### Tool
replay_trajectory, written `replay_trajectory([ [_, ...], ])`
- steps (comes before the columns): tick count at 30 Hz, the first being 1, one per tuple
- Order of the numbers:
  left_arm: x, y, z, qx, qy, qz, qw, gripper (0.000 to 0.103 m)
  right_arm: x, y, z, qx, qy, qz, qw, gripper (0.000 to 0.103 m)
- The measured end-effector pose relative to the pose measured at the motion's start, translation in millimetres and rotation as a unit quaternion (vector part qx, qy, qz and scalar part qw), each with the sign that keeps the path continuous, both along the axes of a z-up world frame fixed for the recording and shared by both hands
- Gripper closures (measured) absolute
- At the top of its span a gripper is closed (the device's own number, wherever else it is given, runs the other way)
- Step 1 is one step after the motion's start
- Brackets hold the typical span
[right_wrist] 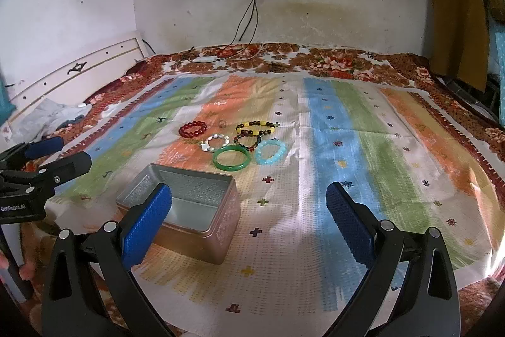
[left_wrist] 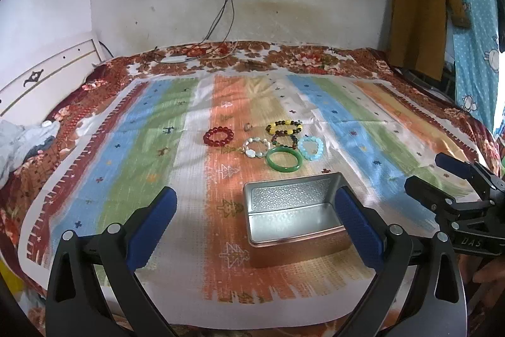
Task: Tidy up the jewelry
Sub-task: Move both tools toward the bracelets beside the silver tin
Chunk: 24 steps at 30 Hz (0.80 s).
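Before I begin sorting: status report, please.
Left tongs and right tongs open, empty. Metal tin open, empty. Bracelets, green bangle beyond it on cloth. Nothing blocking.

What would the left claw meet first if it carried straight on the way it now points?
Most likely the open metal tin, which sits just ahead between the left claw's spread fingers, toward its right finger. The green bangle and the beaded bracelets lie beyond it. Depth is uncertain through the fisheye lens.

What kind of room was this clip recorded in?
Most likely a home bedroom. The work surface is a bed covered by a floral bedspread with a striped cloth on top, a white headboard stands at its left, and clothes hang by the wall at the right.
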<state>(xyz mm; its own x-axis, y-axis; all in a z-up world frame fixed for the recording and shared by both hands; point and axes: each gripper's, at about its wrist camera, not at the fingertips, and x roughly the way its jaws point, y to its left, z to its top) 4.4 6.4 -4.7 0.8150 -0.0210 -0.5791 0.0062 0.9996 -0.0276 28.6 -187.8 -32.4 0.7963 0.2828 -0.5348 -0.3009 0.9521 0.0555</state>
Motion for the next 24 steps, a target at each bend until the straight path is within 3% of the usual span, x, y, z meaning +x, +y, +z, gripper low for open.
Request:
replay_trajectory([
  [7, 2, -1, -1, -0.012, 0.003, -0.021, 0.9997, 0.005, 4, -2, -2, 0.017, 0.016, 0.006, 1.0, 0.004],
  [14, 3, -2, -1, 0.016, -0.001, 0.009, 0.9998, 0.005, 7, -5, -2, 0.014, 0.019, -0.017, 1.0, 0.004],
  [24, 13, 5, -8, 0.001, 0.016, 0.002, 0.9999, 0.005, 14, 0, -3, 0.01, 0.02, -0.01, 1.0, 0.004],
])
